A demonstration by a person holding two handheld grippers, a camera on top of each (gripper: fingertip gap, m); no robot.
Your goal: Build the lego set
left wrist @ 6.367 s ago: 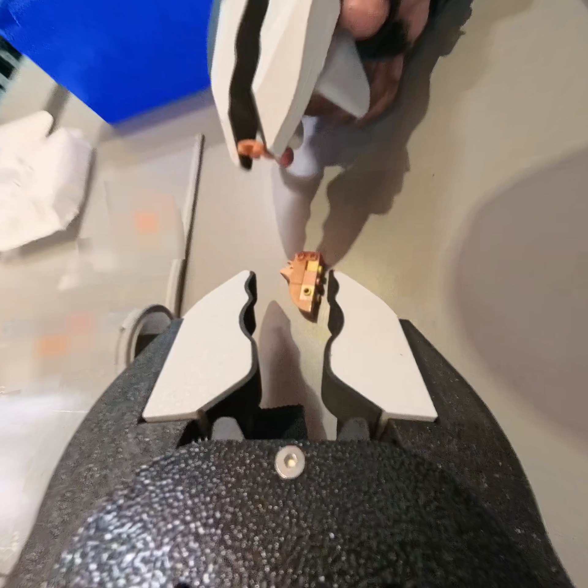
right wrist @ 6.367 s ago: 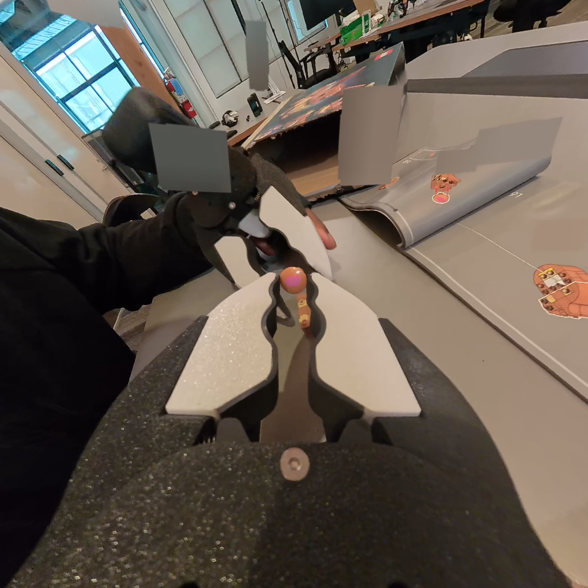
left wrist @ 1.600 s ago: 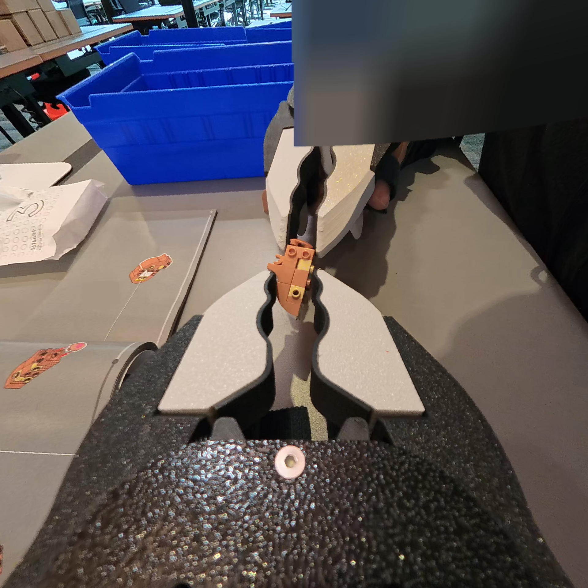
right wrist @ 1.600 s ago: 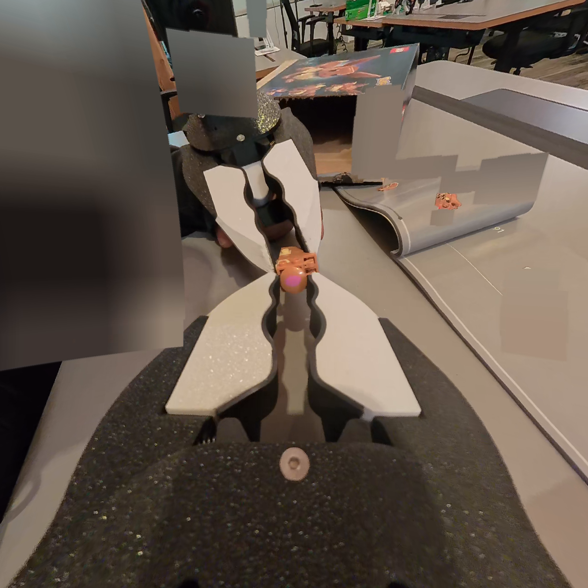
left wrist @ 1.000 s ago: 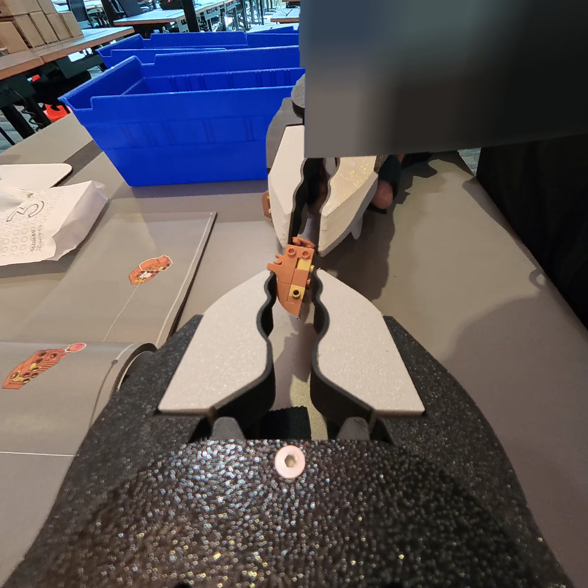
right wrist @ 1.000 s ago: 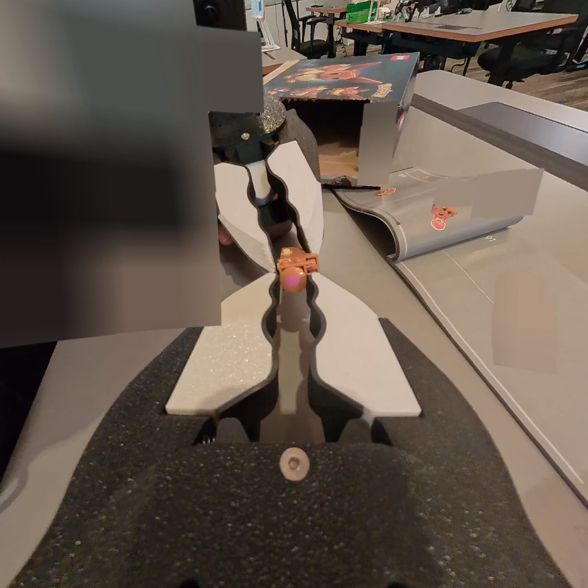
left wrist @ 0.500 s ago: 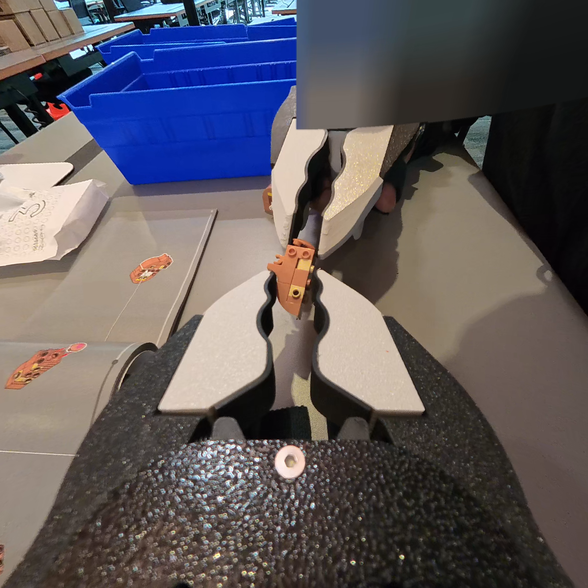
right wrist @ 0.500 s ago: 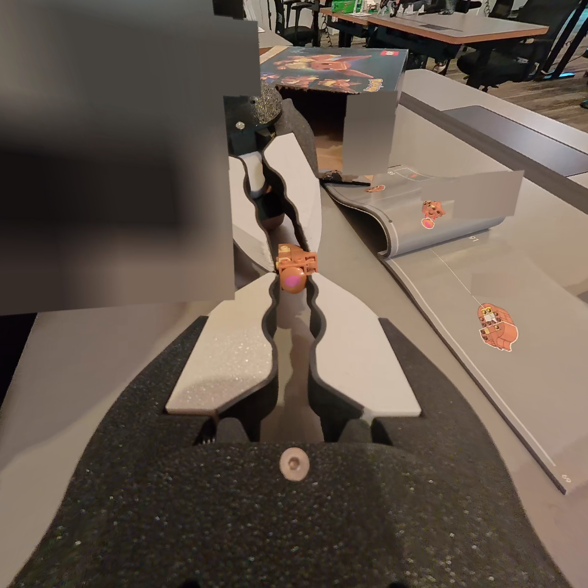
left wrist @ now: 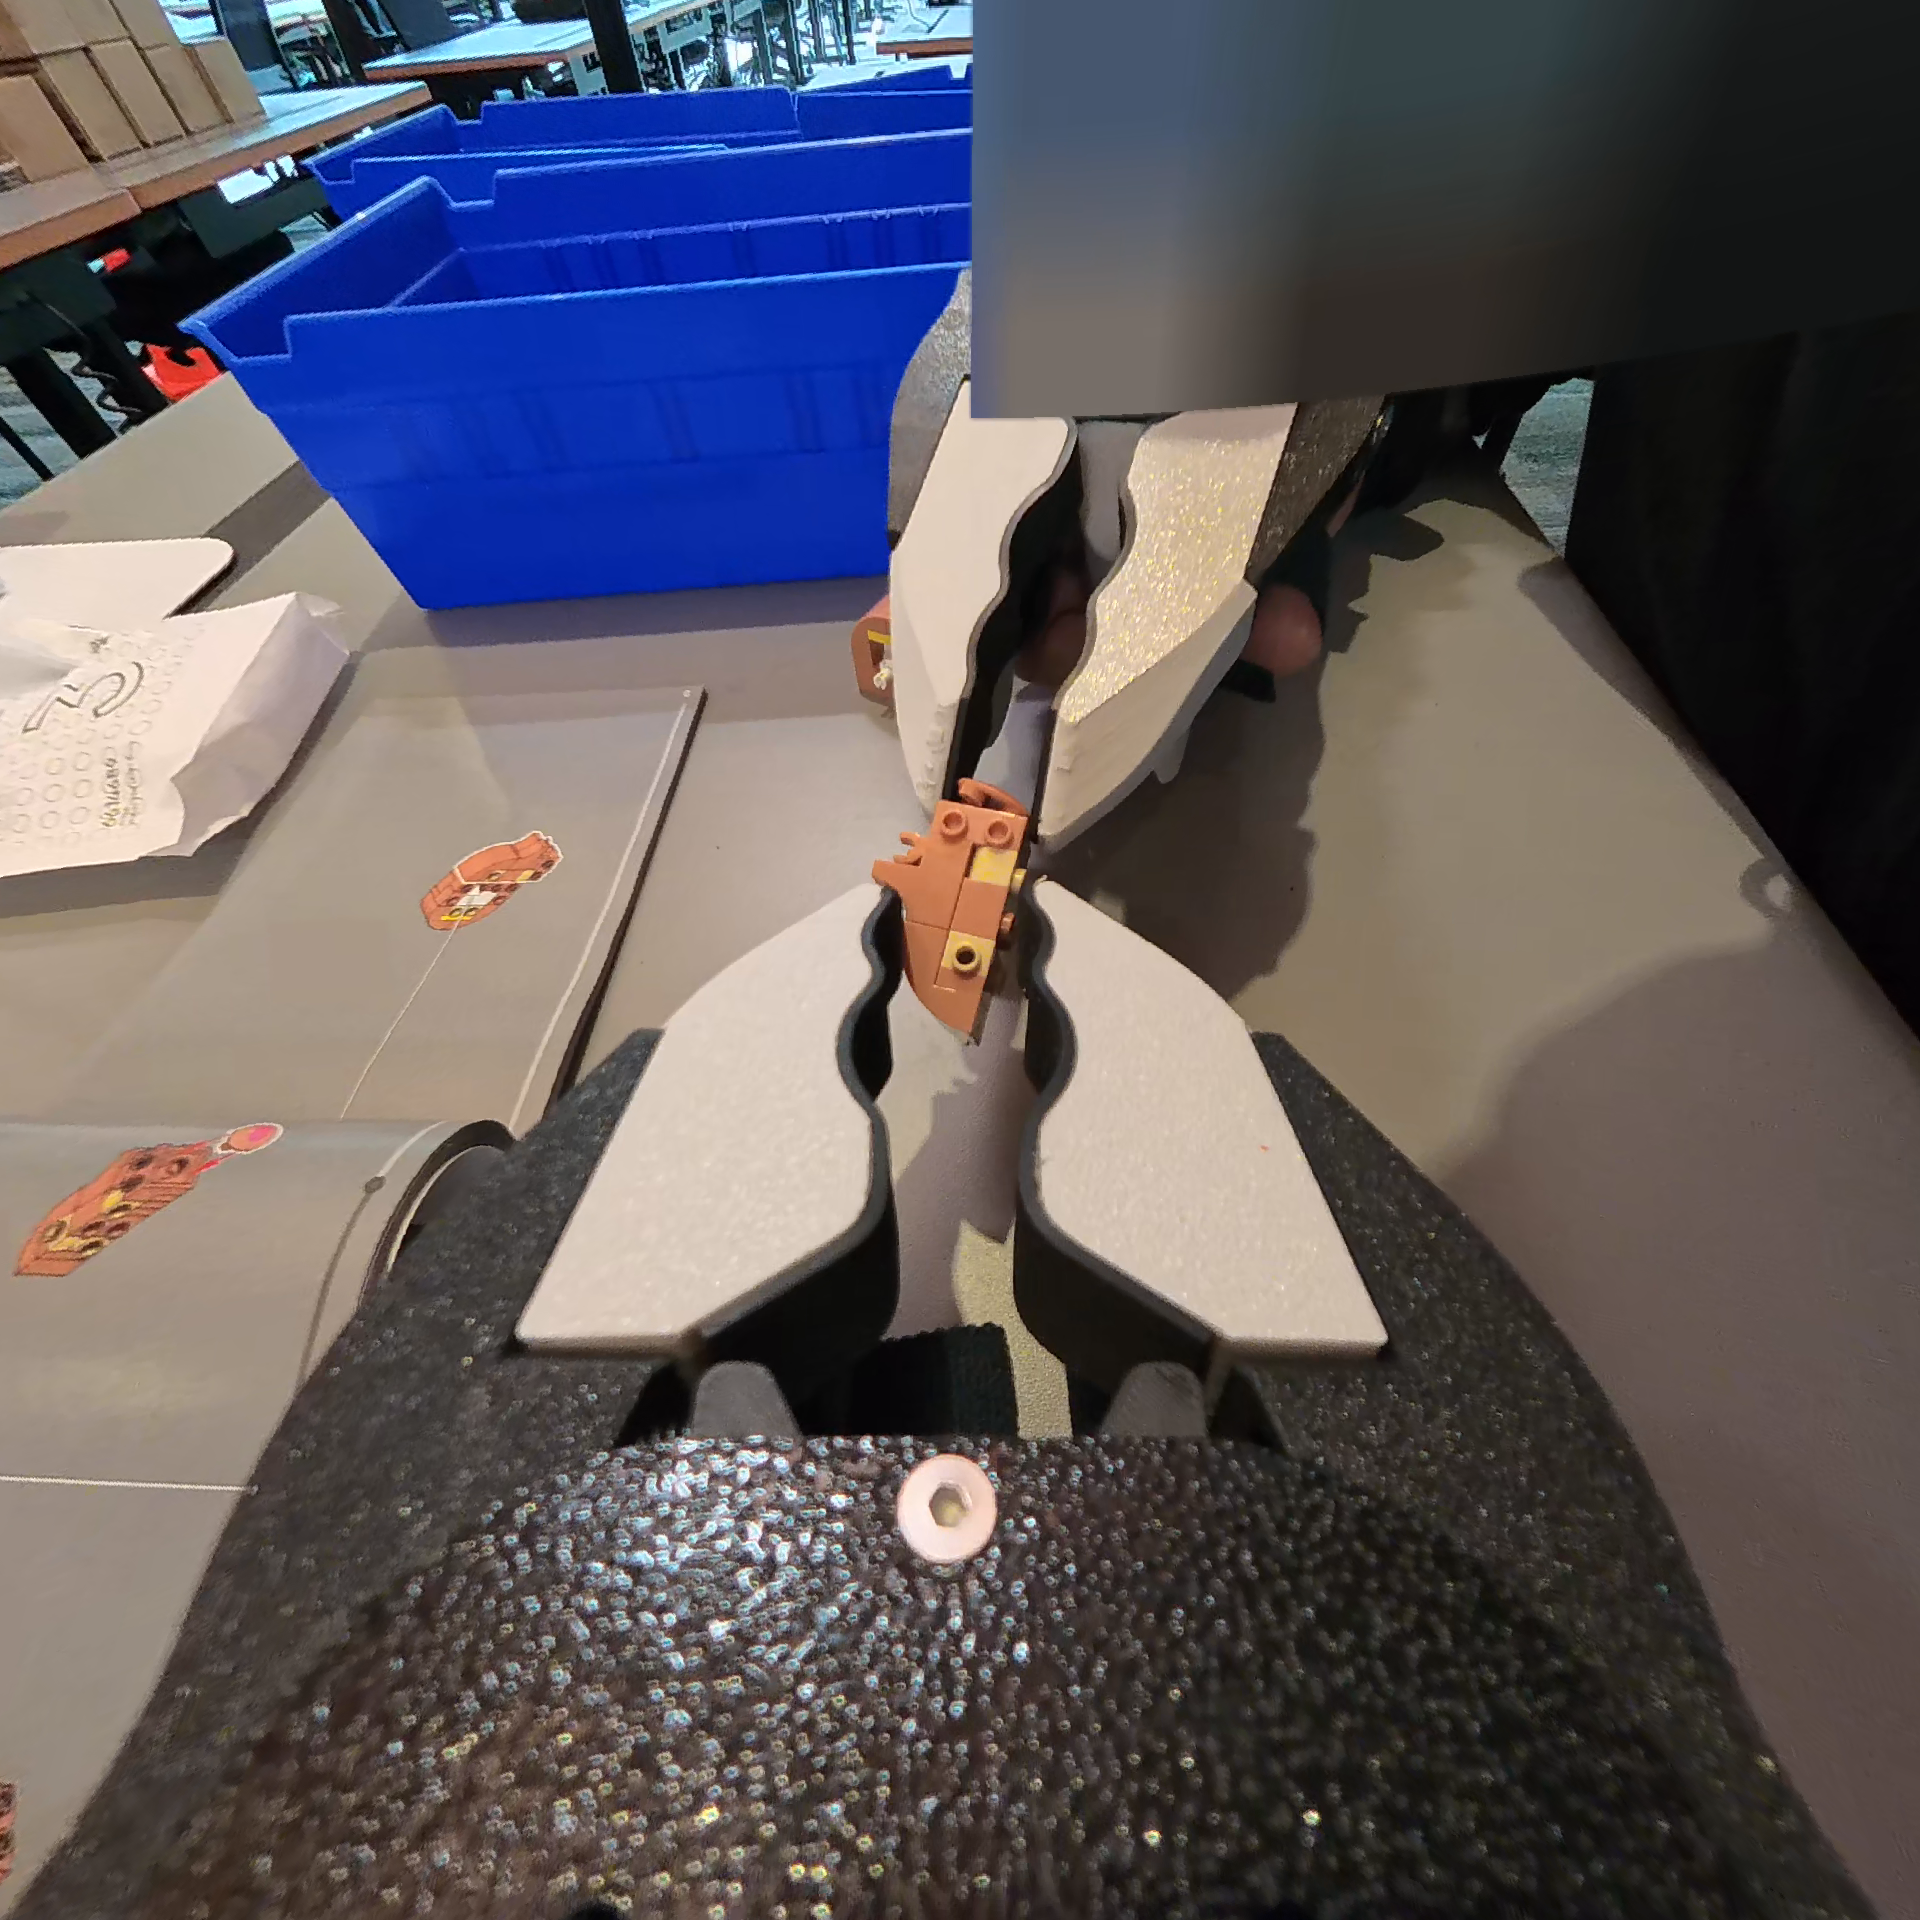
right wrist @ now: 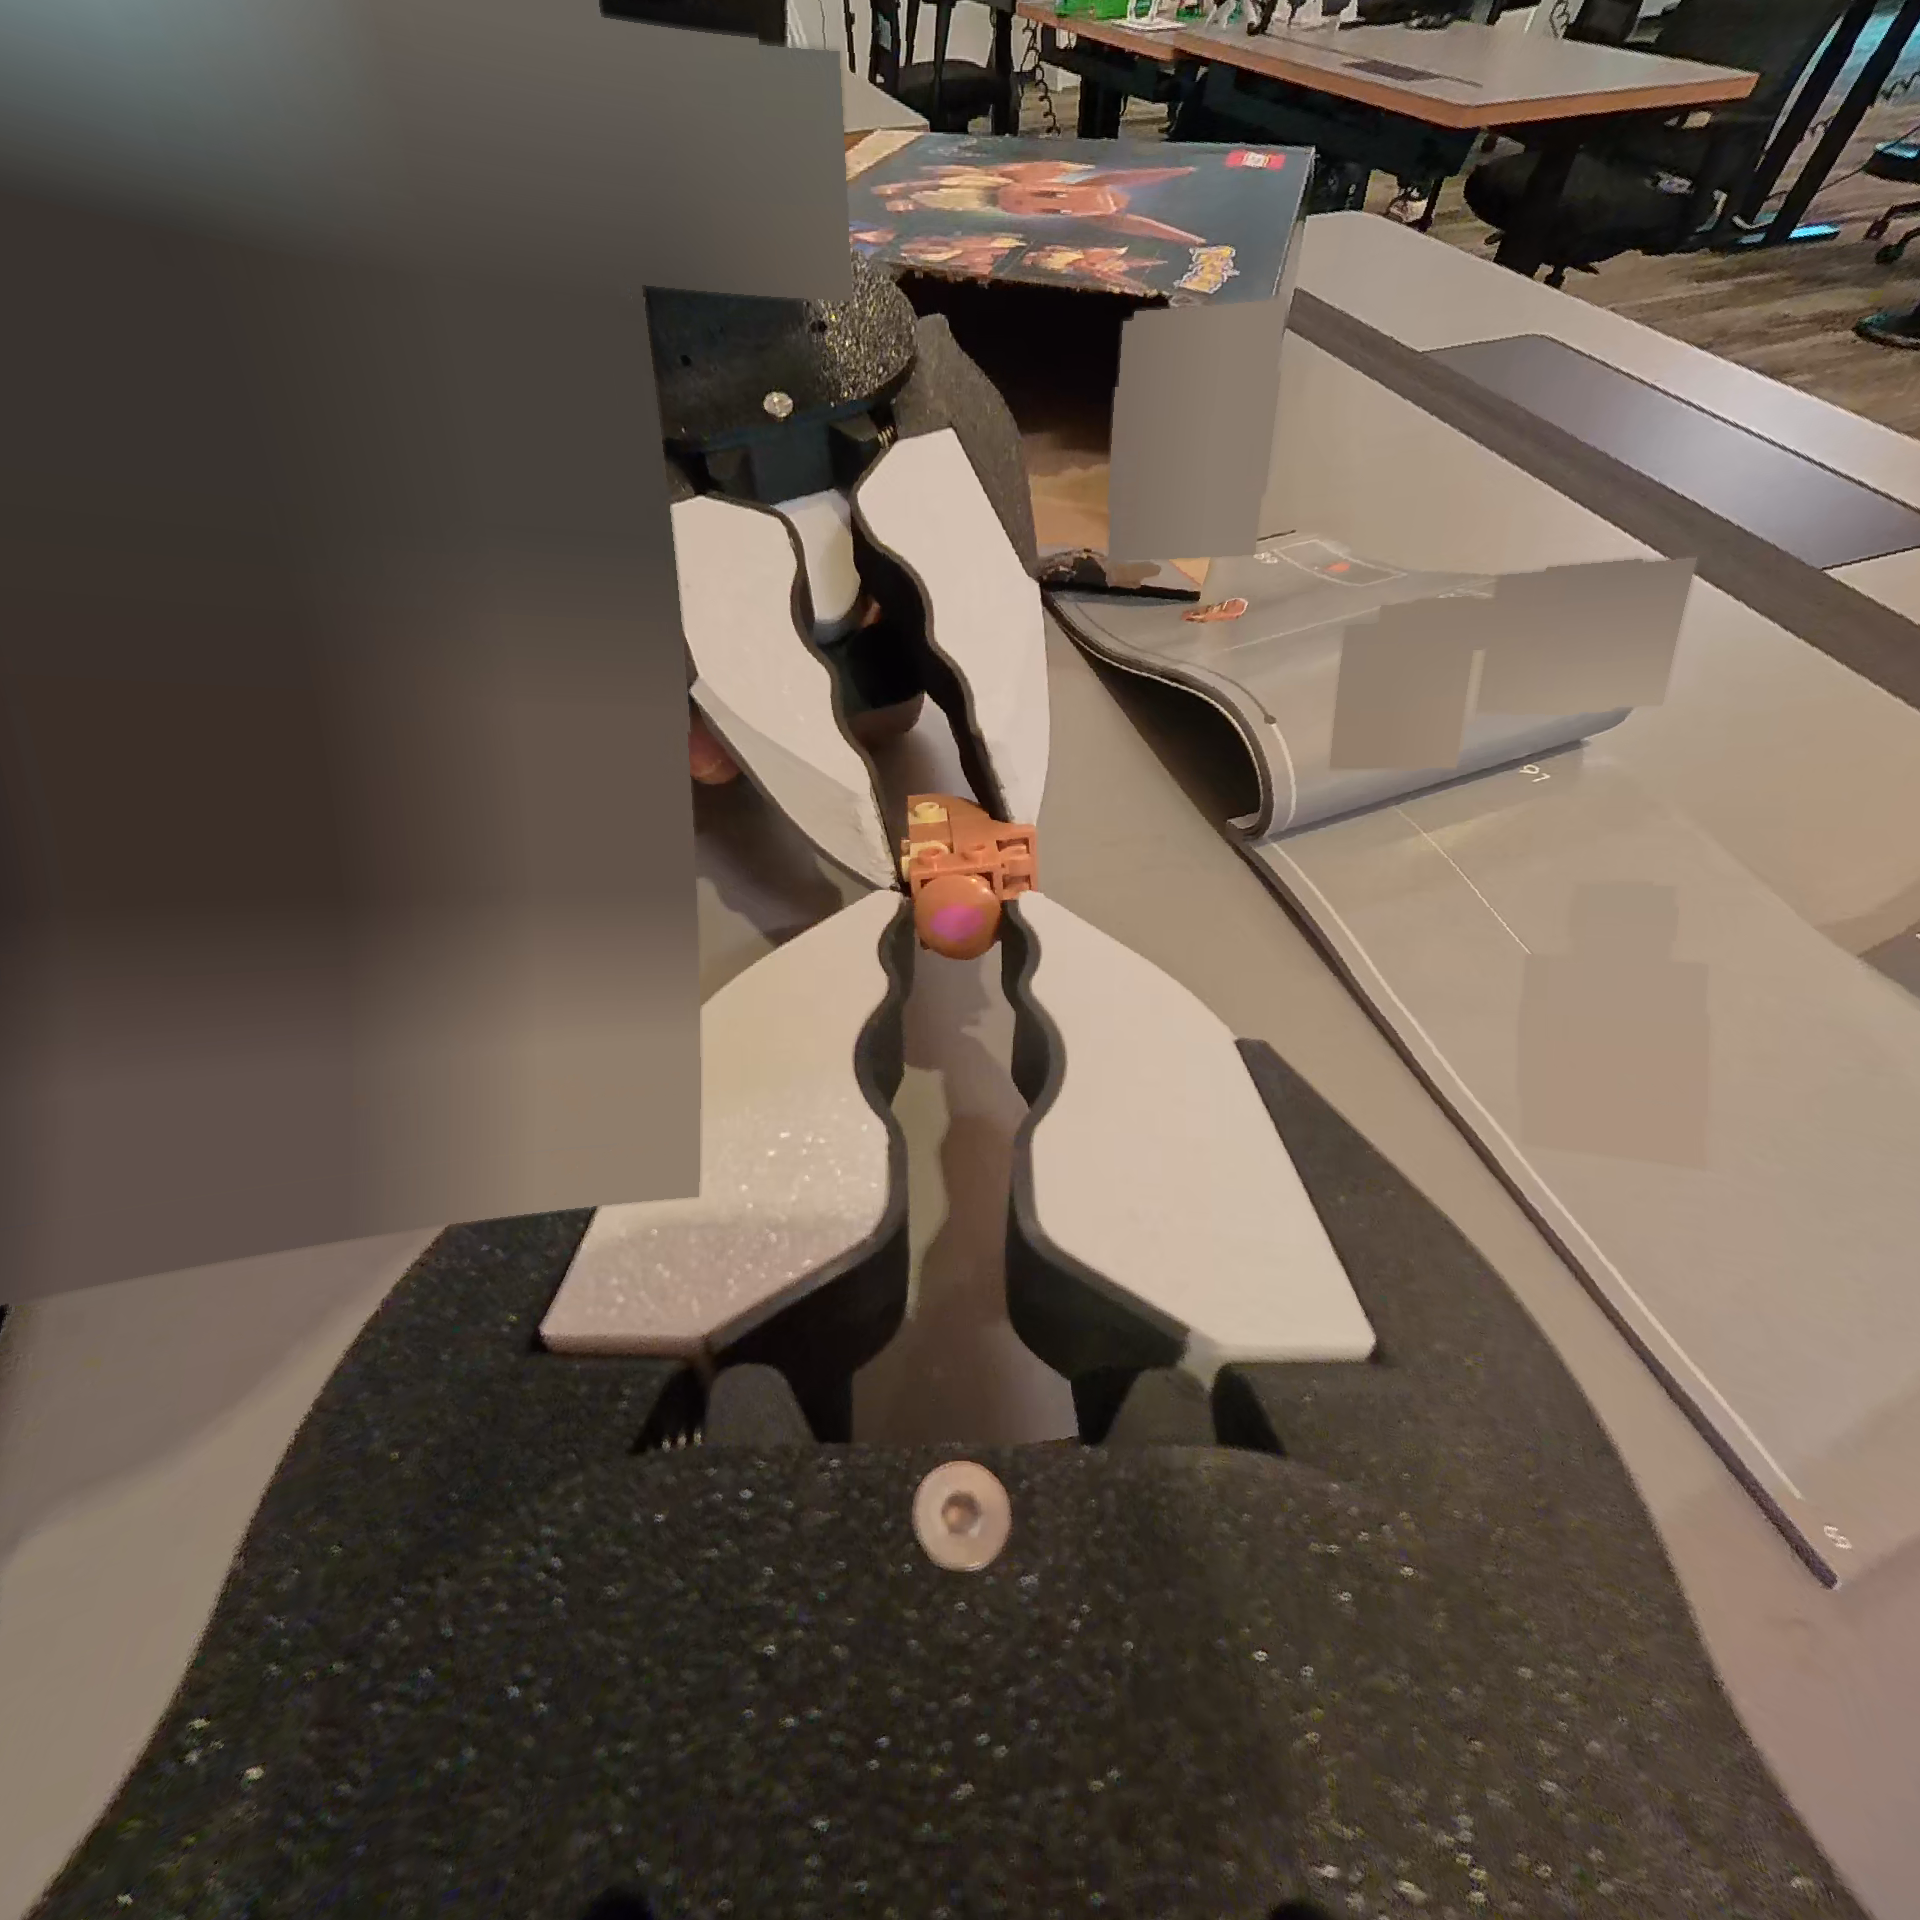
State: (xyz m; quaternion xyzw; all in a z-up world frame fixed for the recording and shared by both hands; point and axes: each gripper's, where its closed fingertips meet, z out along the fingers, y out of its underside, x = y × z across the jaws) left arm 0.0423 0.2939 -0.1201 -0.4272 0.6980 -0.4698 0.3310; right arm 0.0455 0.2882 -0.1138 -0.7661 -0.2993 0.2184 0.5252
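My left gripper (left wrist: pixel 958 914) is shut on a small brown brick assembly (left wrist: pixel 961 914) with tan studs and holds it above the grey table (left wrist: pixel 1455 1039). My right gripper (right wrist: pixel 956 920) is shut on a round brown piece with a pink spot (right wrist: pixel 958 927). The two grippers meet tip to tip, and the round piece rests against the end of the assembly (right wrist: pixel 971 847). In the left wrist view the right gripper (left wrist: pixel 1003 805) comes in from above, with the round piece (left wrist: pixel 992 795) just showing at its tips. In the right wrist view the left gripper (right wrist: pixel 951 831) faces me.
Blue bins (left wrist: pixel 623 416) stand at the back left, with a white paper bag (left wrist: pixel 125 727) and an open grey instruction booklet (left wrist: pixel 364 883) beside me. Another brown piece (left wrist: pixel 873 665) lies behind the right gripper. A printed cardboard box (right wrist: pixel 1081 218) stands beyond the booklet (right wrist: pixel 1455 935).
Since the earliest frames my left gripper shut on the assembly and lifted it off the table, and the grippers came tip to tip. Over the last second both grasps hold, with only slight shifts.
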